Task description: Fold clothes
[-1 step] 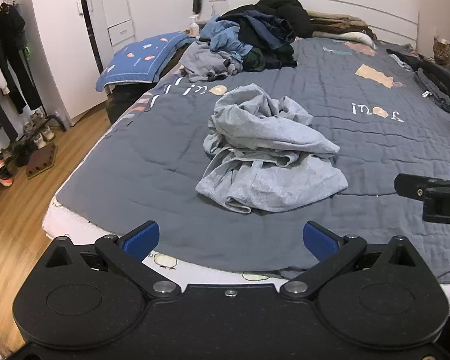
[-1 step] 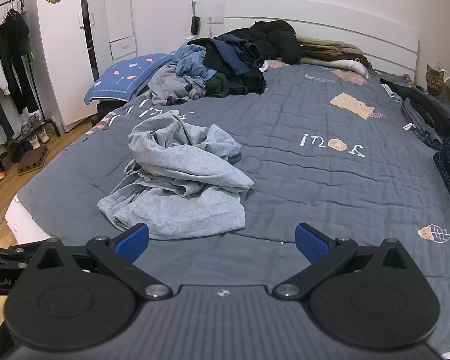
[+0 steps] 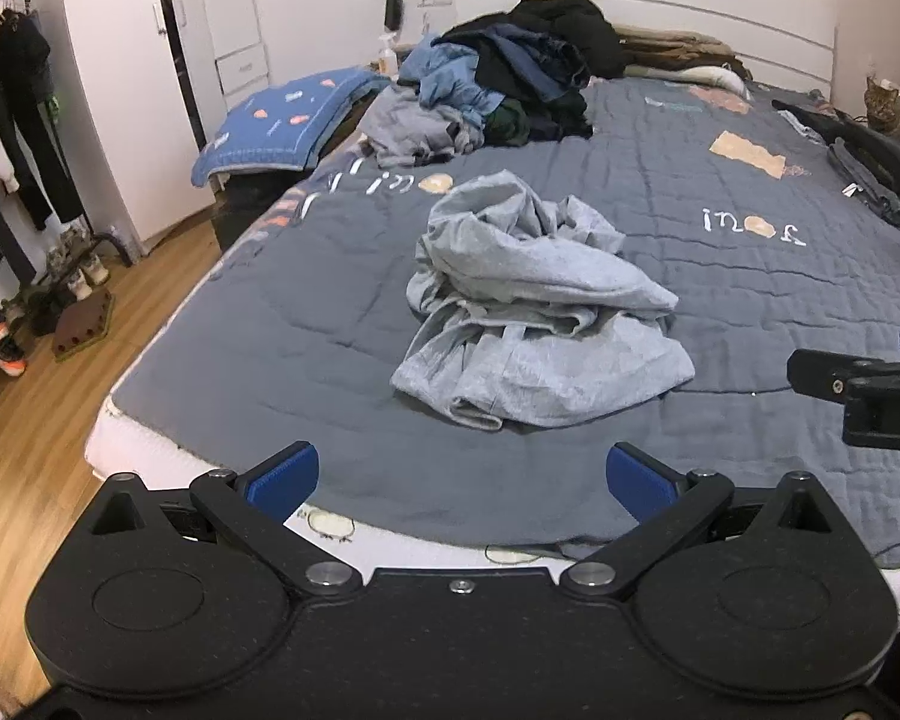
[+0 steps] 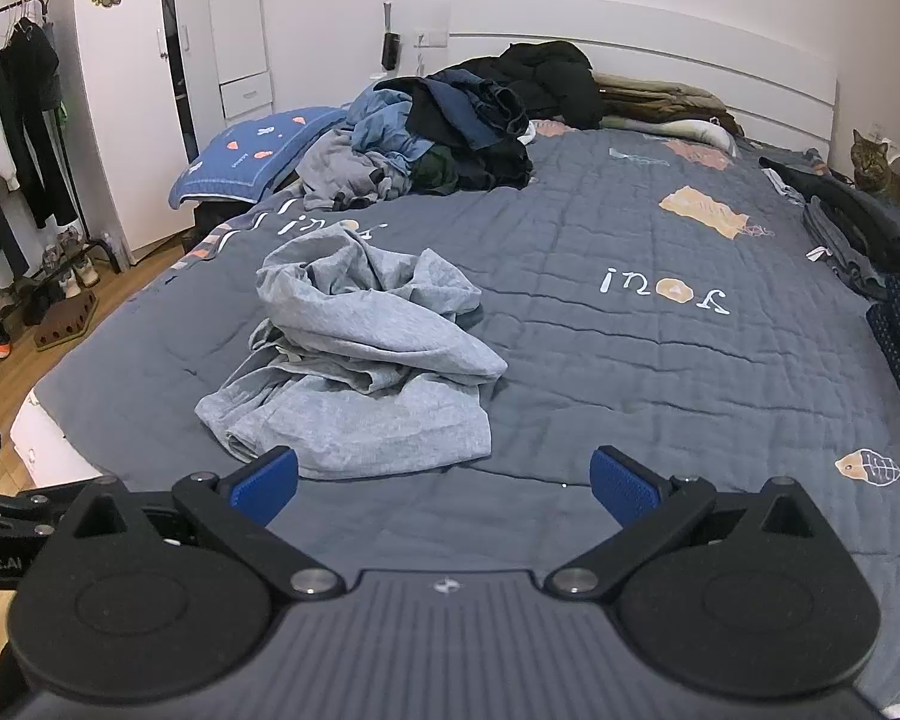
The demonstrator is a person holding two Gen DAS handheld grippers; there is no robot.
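Both grippers, left (image 3: 459, 477) and right (image 4: 444, 480), hovering wide apart, empty. Grey garment (image 3: 540, 312) lying crumpled at 12 o'clock on bed (image 3: 270, 324). Next: grabbing its edges, spreading flat.

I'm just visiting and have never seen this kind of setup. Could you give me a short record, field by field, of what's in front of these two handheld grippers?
setting: bedroom, bed with grey quilt
garment to fold: crumpled light grey garment, lying loose near the bed's front edge
left gripper: open, empty, short of the garment
right gripper: open, empty, near the garment's front edge
waiting clothes: mixed pile of clothes near the headboard
other: cat sitting at the bed's far right; clothes rack at left
progress: folding not yet begun
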